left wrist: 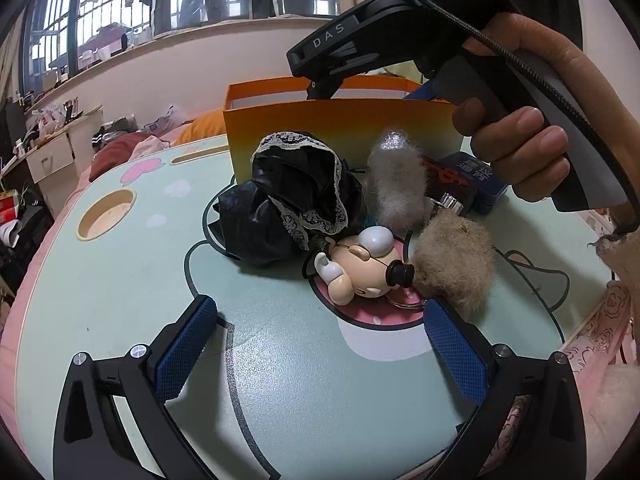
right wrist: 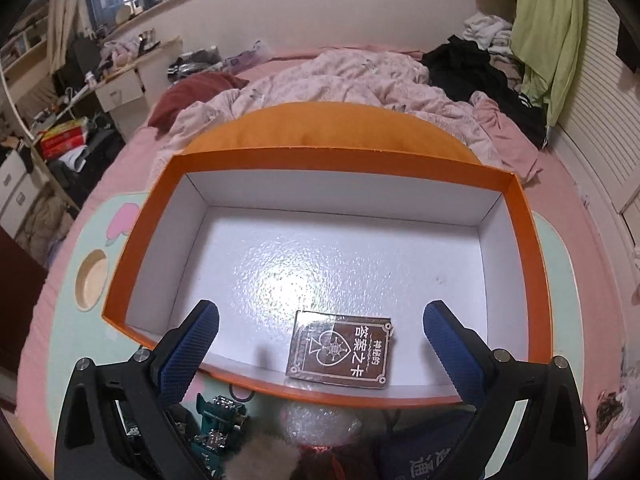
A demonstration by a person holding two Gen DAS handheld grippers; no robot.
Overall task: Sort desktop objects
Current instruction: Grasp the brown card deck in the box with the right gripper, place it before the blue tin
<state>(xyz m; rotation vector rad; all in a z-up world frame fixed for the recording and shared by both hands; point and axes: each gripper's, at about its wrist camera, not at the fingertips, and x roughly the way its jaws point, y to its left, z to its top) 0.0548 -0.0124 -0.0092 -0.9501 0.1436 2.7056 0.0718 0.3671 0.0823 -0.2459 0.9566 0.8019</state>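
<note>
In the right wrist view an orange box (right wrist: 132,248) with a white inside holds one brown card pack (right wrist: 340,350) near its front wall. My right gripper (right wrist: 320,340) hangs open above that pack, nothing between its fingers. In the left wrist view my left gripper (left wrist: 320,332) is open low over the mint table (left wrist: 120,280), just short of a small pig figurine (left wrist: 360,268). Behind the figurine lie a black lace-trimmed bag (left wrist: 288,204), two fur pompoms (left wrist: 394,178) (left wrist: 454,268) and a blue tin (left wrist: 476,178). The orange box (left wrist: 340,120) stands behind them.
A person's hand (left wrist: 532,120) holds the other gripper's handle over the box at upper right. The table has a round cup recess (left wrist: 106,214) at left and sits on a pink bed (right wrist: 360,76) with crumpled bedding and clothes. A cluttered desk (right wrist: 120,80) stands far left.
</note>
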